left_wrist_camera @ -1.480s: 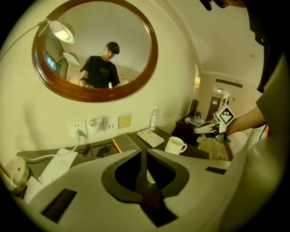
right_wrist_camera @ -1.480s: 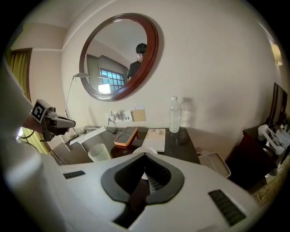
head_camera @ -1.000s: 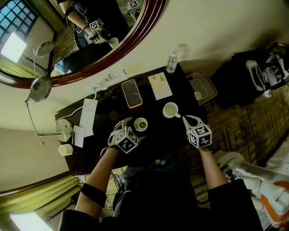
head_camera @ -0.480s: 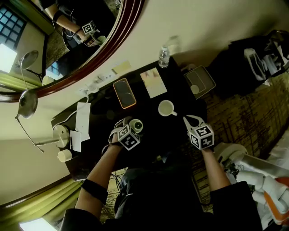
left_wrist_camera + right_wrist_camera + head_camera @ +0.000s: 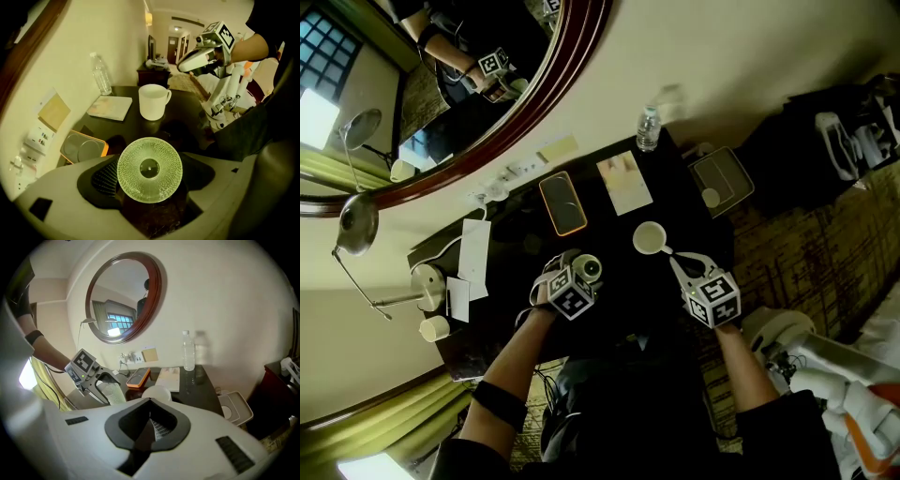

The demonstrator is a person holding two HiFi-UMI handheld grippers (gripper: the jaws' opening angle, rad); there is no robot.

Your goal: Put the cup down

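Observation:
A ribbed, greenish glass stands on the dark table between the jaws of my left gripper. The jaws have just been closing round it; a dark gap still shows on the glass's right side, so I read the gripper as open. The white cup stands upright on the table, its handle turned toward my right gripper. That gripper is shut and empty, and in the left gripper view it hangs apart from the cup.
Behind the cup lie a phone in an orange case, a booklet and a water bottle. A grey tray sits off the table's right end. At the left are a paper, a lamp base and a small cup.
My left gripper has come down round the glass, which stood beside it before. The right gripper has edged nearer the white cup's handle. The cup has not moved.

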